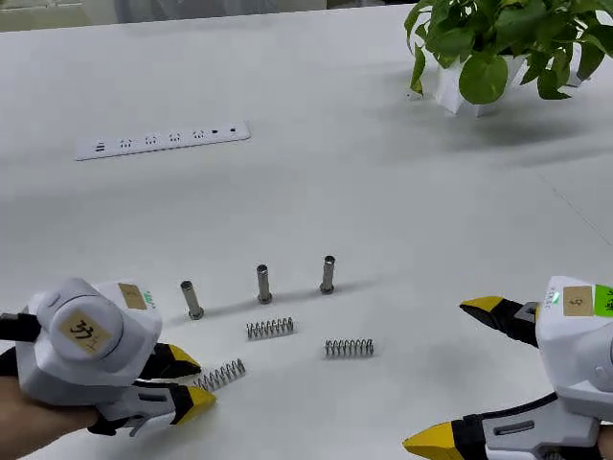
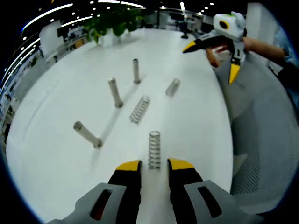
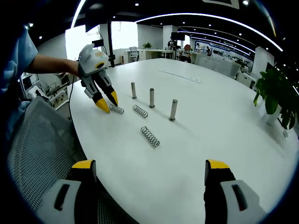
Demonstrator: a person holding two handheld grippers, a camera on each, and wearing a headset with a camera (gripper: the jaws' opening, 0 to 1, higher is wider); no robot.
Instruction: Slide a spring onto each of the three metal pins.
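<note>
Three metal pins [image 1: 262,284] stand upright in a slightly slanted row on a bare white desk [image 1: 383,172], each apart from its neighbours and none with a spring on it. Three springs lie flat in front of them: a middle spring [image 1: 270,328] just before the centre pin, a right-hand spring [image 1: 349,347] a little nearer the person, and a left-hand spring [image 1: 219,374] nearest the desk edge. The left claw [image 1: 199,381] sits low over the desk with its yellow-tipped jaws a narrow gap apart. In the left gripper view the near end of that left-hand spring [image 2: 154,149] lies at the mouth of the gap, ungripped; whether a tip touches it cannot be told. The right claw [image 1: 436,376] hangs spread wide and holds nothing, well apart from the springs. Farther back on the desk lie a white power strip [image 1: 163,140] and a leafy potted plant [image 1: 498,43]. The right gripper view shows a mesh chair [image 3: 32,140] at the rounded desk edge and an open office with long ceiling light strips [image 3: 201,17].
</note>
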